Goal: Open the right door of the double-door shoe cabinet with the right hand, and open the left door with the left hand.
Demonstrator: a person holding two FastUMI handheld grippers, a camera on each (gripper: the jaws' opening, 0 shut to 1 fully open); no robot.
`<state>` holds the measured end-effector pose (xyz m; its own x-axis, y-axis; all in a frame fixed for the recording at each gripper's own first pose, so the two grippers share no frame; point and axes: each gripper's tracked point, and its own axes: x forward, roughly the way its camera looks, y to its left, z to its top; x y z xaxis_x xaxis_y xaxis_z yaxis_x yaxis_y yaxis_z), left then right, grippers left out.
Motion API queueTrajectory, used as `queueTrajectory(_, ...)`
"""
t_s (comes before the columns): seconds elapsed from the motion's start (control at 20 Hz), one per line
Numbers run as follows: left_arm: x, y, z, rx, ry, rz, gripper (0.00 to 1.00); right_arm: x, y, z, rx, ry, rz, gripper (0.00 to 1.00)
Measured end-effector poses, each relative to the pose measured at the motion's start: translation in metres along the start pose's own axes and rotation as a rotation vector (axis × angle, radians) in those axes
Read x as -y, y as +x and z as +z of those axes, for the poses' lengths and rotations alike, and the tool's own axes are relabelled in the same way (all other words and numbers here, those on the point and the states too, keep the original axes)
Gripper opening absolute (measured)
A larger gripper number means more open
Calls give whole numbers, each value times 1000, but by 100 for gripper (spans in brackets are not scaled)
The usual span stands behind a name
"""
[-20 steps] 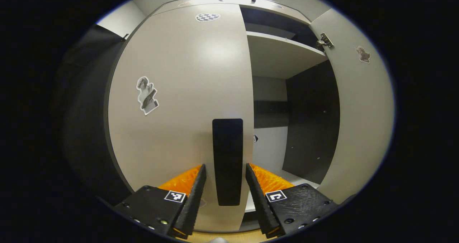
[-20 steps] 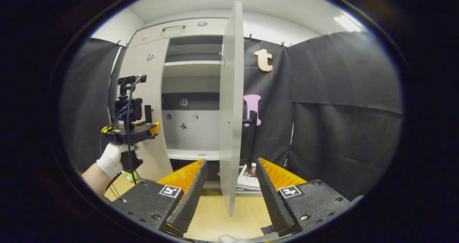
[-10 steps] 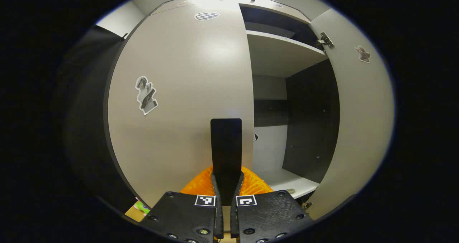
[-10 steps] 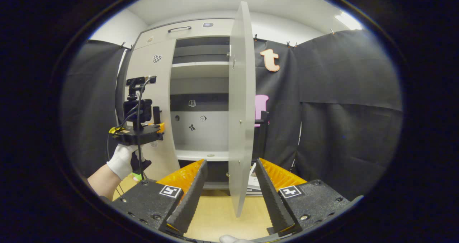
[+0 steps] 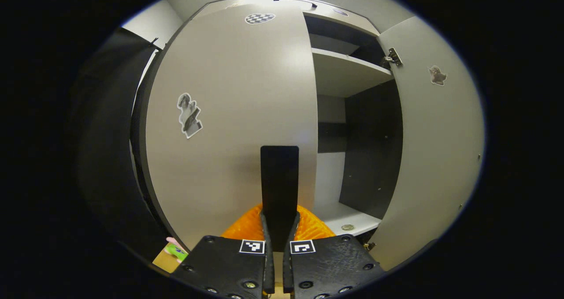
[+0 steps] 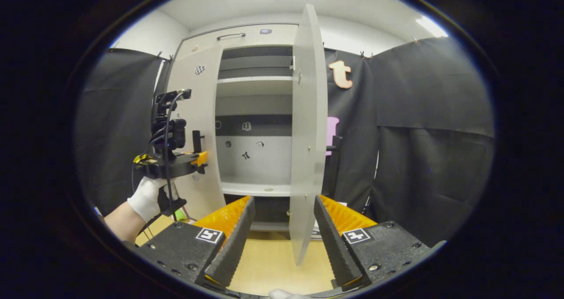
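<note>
The pale left door (image 5: 233, 113) of the shoe cabinet faces me close up in the left gripper view. My left gripper (image 5: 279, 215) is shut on its black vertical handle (image 5: 279, 180), with both fingers pressing on the lower part. The right door (image 5: 436, 149) stands swung open. In the right gripper view that door (image 6: 308, 136) is nearly edge-on, its black handle (image 6: 335, 158) on the far side. My right gripper (image 6: 283, 202) is open, with nothing between its fingers and short of the door. A gloved hand (image 6: 145, 197) holds the left gripper (image 6: 176, 162) at the left door (image 6: 198, 113).
Inside the cabinet are a pale upper shelf (image 5: 343, 69), a dark side wall (image 5: 370, 158) and a lower shelf (image 6: 255, 188) with a small round thing (image 5: 347, 227) on it. The wooden floor (image 6: 269, 263) lies in front. Black cloth walls (image 6: 432, 136) close in on both sides.
My left gripper went from open around the left door's handle to shut on it, and the door has turned slightly. The right door has swung further open, away from the open right gripper.
</note>
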<state>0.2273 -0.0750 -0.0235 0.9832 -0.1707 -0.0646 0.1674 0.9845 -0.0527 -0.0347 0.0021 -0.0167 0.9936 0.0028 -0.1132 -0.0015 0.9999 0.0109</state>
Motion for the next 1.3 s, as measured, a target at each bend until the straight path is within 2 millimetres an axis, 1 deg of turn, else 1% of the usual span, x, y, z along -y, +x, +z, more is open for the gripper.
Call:
queueTrajectory(0.2, -4, -19, 1, 7, 13, 7, 7, -13, -6, -2, -3, -8, 49, 85)
queueTrajectory(0.35, -12, -37, 2, 7, 11, 15, 7, -25, -10, -8, -6, -12, 92, 84)
queueTrajectory(0.45, -18, -46, 1, 10, 9, 21, 7, -31, -11, -8, -7, -15, 119, 84)
queueTrajectory(0.6, -26, -60, 1, 14, 7, 38, 6, -42, -12, -14, -20, -7, 160, 85)
queueTrajectory(0.7, -33, -69, 0, 11, 10, 50, 6, -48, -10, -14, -23, -9, 177, 85)
queueTrajectory(0.85, -45, -84, -1, 12, 11, 69, 6, -50, -13, -16, -21, -13, 201, 84)
queueTrajectory(1.05, -60, -93, -4, 14, 37, 93, 6, -54, -14, -18, -25, -15, 232, 85)
queueTrajectory(1.1, -63, -95, -3, 18, 34, 93, 0, -54, -13, -19, -29, -14, 237, 84)
queueTrajectory(1.2, -67, -100, -3, 23, 25, 97, 0, -55, -15, -20, -35, -14, 257, 84)
queueTrajectory(1.3, -72, -104, -4, 21, 20, 107, 0, -55, -17, -17, -34, -14, 267, 85)
